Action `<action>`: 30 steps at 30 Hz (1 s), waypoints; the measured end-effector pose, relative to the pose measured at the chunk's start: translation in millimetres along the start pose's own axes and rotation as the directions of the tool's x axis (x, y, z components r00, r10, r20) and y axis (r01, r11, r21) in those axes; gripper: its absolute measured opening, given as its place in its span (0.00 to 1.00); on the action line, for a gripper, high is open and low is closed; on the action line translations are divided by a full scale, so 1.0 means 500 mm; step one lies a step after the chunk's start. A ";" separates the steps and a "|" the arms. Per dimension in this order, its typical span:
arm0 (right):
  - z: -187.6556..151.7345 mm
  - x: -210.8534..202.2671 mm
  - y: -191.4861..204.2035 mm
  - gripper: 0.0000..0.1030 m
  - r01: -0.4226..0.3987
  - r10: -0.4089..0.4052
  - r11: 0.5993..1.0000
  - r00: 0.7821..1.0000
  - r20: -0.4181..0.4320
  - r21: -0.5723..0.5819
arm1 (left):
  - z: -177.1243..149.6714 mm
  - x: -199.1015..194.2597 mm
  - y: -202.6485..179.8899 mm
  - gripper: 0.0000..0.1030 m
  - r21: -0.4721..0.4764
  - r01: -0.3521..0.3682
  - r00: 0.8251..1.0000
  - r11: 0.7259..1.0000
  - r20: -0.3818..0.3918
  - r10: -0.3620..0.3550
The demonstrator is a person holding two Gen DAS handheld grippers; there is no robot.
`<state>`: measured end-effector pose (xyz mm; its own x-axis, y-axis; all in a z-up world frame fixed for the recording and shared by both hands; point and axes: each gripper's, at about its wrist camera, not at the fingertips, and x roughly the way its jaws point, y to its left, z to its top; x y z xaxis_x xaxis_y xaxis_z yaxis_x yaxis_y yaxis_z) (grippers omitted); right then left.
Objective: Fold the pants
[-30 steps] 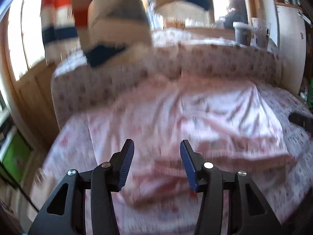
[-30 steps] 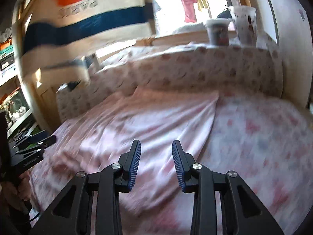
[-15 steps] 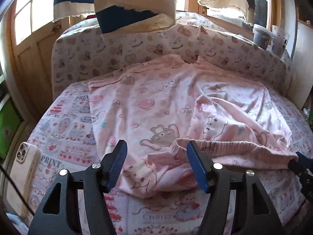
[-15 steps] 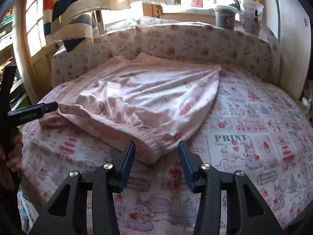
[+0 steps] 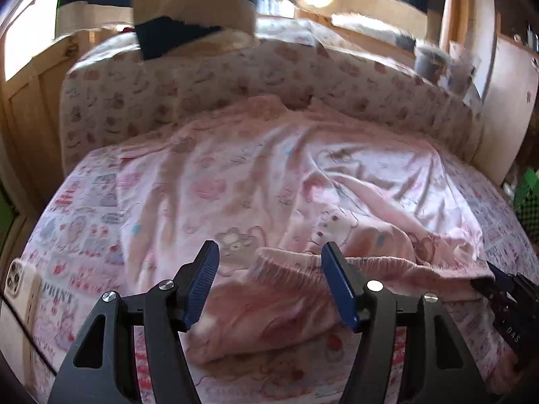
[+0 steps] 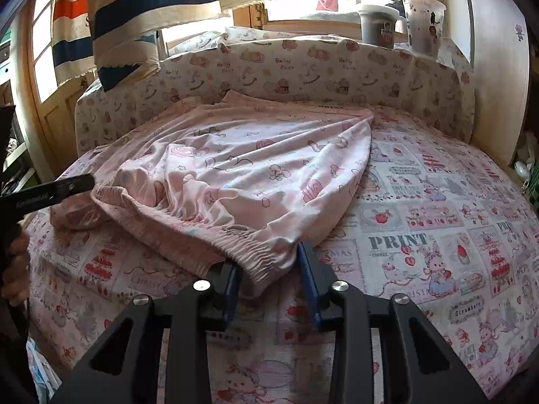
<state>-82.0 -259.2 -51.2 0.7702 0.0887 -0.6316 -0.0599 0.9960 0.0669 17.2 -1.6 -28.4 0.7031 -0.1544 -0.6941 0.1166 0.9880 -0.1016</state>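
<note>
Pink printed pants [image 5: 269,168] [image 6: 252,175] lie spread on the bed, legs toward the padded back, elastic waistband [image 6: 202,232] nearest me. My left gripper [image 5: 269,249] is open, its fingers straddling the waistband's left end [image 5: 289,262] without pressing it. My right gripper [image 6: 267,262] has the waistband's right corner between its blue pads [image 6: 308,279]; its jaws are closing and not clamped. The right gripper's tip [image 5: 498,286] shows at the pants' right edge in the left wrist view. The left gripper's finger [image 6: 67,185] and the person's hand [image 6: 17,262] show at the left in the right wrist view.
A printed sheet [image 6: 438,235] covers the bed, bare on the right. A padded bumper [image 6: 303,67] rings the far side. Two cups [image 6: 377,27] [image 6: 421,23] stand behind it. Striped cloth [image 6: 151,17] hangs overhead. A phone [image 5: 17,289] lies at the left edge.
Both grippers have dropped toward the waistband at the bed's near edge. The right jaws now surround the waistband's corner and are narrower than before. The left jaws stand wider.
</note>
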 end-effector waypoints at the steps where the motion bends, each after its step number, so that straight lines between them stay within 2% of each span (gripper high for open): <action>1: 0.000 -0.002 0.000 0.14 -0.007 0.007 1.000 1.000 0.000 -0.002 | 0.000 0.011 0.000 0.55 -0.006 0.015 0.999 1.000 -0.033 -0.016; 2: 0.000 -0.004 -0.001 0.11 -0.008 0.008 1.000 1.000 0.001 -0.002 | -0.003 0.017 0.003 0.45 -0.023 0.030 0.998 0.999 -0.052 -0.032; 3: -0.001 -0.008 -0.003 0.11 -0.009 0.009 1.000 1.000 0.009 -0.002 | -0.008 0.018 0.008 0.24 -0.046 0.056 0.996 0.997 -0.064 -0.059; 5: -0.003 -0.015 -0.006 0.08 -0.012 0.012 1.000 1.000 0.019 -0.002 | -0.024 -0.011 0.016 0.19 -0.082 0.055 0.998 0.995 -0.016 -0.057; 6: -0.005 -0.019 -0.008 0.08 -0.014 0.014 1.000 1.000 0.023 -0.005 | -0.034 -0.036 0.012 0.16 -0.071 0.063 0.998 0.995 0.023 -0.062; 8: -0.007 -0.026 -0.010 0.07 -0.017 0.017 1.000 0.999 0.027 0.000 | -0.053 -0.080 -0.001 0.13 -0.050 0.070 0.995 0.996 0.081 -0.066; 13: -0.014 -0.067 -0.015 0.07 0.009 -0.010 1.000 0.997 0.077 0.009 | -0.103 -0.148 -0.030 0.13 -0.012 0.058 0.989 0.998 0.136 -0.056; 19: -0.039 -0.095 -0.020 0.05 0.000 -0.003 0.999 0.997 0.077 0.038 | -0.169 -0.199 -0.074 0.13 0.036 -0.076 0.972 0.996 0.225 0.066; 22: -0.056 -0.104 -0.022 0.05 0.012 -0.016 0.999 0.997 0.074 0.049 | -0.192 -0.192 -0.083 0.13 0.041 -0.102 0.973 0.994 0.213 0.091; 25: -0.066 -0.120 -0.026 0.05 0.022 -0.026 0.998 0.996 0.082 0.054 | -0.207 -0.181 -0.079 0.13 0.029 -0.089 0.981 0.996 0.175 0.083; 30: -0.085 -0.118 -0.029 0.05 0.010 -0.013 0.999 0.998 0.060 0.046 | -0.230 -0.177 -0.077 0.17 0.047 -0.096 0.983 0.994 0.162 0.087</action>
<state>-153.3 -278.2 -47.9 0.8077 0.0750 -0.5848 -0.0228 0.9951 0.0962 -130.3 -25.0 -45.0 0.8151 -0.0672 -0.5754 0.0812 0.9967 -0.0013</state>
